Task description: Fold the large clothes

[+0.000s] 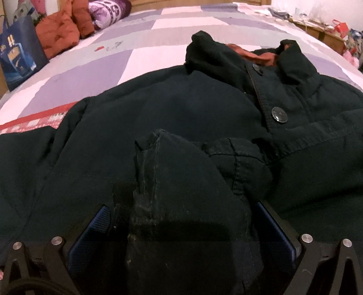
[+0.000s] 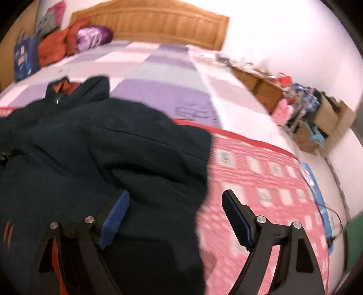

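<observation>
A dark navy jacket point(image 1: 172, 109) lies front up on the bed, with silver snap buttons point(image 1: 279, 115) and a rust-red lining at the collar point(image 1: 258, 55). One sleeve point(image 1: 181, 172) is folded over the chest, cuff pointing toward the collar. My left gripper point(image 1: 185, 215) is shut on this sleeve, which fills the gap between the blue pads point(image 1: 95, 224). In the right wrist view the jacket point(image 2: 102, 147) covers the left half. My right gripper point(image 2: 177, 192) is open wide over its right edge, left finger above the cloth, right finger point(image 2: 236, 213) above the pink quilt, pressing nothing.
The bed has a purple-and-white checked cover point(image 1: 145, 40) and a pink patterned quilt point(image 2: 261, 186). An orange garment point(image 1: 61, 31), a purple pillow point(image 1: 109, 11) and a blue bag point(image 1: 20, 54) sit at the far left. Cluttered boxes point(image 2: 317, 113) line the right wall beside the wooden headboard point(image 2: 158, 25).
</observation>
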### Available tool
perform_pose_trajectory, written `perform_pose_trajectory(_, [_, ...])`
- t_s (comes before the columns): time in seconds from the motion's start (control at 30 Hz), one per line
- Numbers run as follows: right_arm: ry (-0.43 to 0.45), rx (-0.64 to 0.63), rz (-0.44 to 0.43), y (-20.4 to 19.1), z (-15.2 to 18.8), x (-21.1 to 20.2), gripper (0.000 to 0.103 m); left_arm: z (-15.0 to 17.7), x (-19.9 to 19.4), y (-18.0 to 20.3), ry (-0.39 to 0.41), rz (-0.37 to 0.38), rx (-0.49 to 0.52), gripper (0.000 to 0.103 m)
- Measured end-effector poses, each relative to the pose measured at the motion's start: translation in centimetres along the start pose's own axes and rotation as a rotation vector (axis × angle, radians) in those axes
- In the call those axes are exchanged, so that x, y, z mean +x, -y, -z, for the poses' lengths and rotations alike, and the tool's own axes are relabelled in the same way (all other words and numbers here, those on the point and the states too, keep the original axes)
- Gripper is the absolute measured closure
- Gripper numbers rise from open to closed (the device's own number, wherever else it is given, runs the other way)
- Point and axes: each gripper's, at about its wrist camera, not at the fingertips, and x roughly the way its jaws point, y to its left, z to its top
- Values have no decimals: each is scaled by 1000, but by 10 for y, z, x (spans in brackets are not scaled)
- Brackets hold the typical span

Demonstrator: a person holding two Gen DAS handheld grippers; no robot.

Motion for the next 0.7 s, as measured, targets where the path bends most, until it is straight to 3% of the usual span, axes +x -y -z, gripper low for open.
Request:
perform_pose_trajectory(0.1, [-7,33,85,22,20,-29,17,-1,2,0,3,7,-6,0])
perform_pose_trajectory(0.2, [-71,74,175,39,43,-37,16,-1,3,0,8,6,-6,0])
perform_pose_trajectory(0.33, [-147,92,134,33,61,-27,16,-1,3,1,12,4,-6,0])
perform_pose_trajectory(0.47, [-108,-8,98,0,57,-18,16,0,2,1,13,3,-6,0])
perform_pose_trajectory(0.57, [-102,13,95,-4,45,-1,16,0,3,1,12,3,-6,0])
perform_pose_trajectory(0.6, [-90,23,133,1,40,4,17,-1,2,2,13,4,-4,0])
perform_pose_trajectory(0.63, [-76,78,187,14,36,5,10,0,2,2,16,5,-2,0])
perform_pose_trajectory(0.7, [-70,279,112,48,40,8,0,0,1,3,19,3,3,0])
